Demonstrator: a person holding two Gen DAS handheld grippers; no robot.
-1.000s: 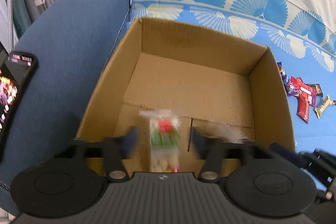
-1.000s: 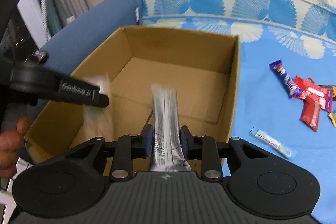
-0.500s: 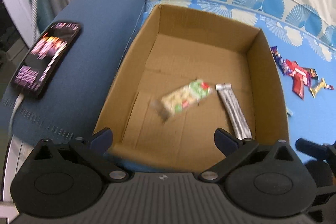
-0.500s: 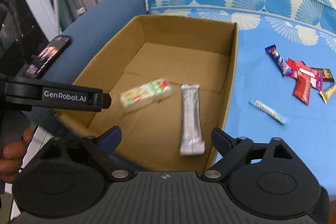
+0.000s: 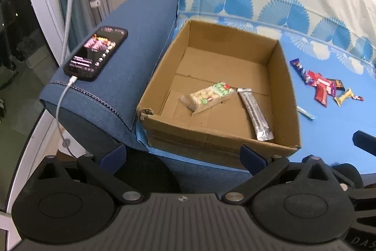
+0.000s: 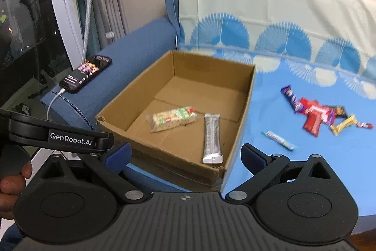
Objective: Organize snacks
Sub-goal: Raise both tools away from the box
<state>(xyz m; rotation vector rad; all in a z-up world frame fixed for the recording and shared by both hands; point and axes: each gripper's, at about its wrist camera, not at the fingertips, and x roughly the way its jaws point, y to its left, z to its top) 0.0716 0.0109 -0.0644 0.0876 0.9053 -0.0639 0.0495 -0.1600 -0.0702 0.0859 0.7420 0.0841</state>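
Note:
An open cardboard box [image 5: 285, 91] [image 6: 249, 98] sits on the blue patterned cloth beside the sofa arm. On its floor lie a clear packet of crackers [image 5: 209, 95] [image 6: 174, 118] and, to its right, a long silver bar [image 5: 255, 113] [image 6: 212, 137]. My left gripper [image 5: 183, 155] is open and empty, held back from the box's near wall. My right gripper [image 6: 185, 153] is also back from the box, its jaws opening with nothing between them. More wrapped snacks [image 5: 322, 86] [image 6: 315, 114] lie loose on the cloth right of the box.
A small blue-and-white candy roll [image 5: 305, 112] [image 6: 278, 139] lies between the box and the snack pile. A lit phone [image 5: 96, 53] [image 6: 85, 73] on a charging cable rests on the blue sofa arm [image 5: 141, 22]. A hand [image 6: 11, 182] holds the left gripper's handle.
Both grippers let go over the box: the cracker packet and the silver bar dropped to its floor. Both jaws spread wide, and both grippers pulled back and up from the box.

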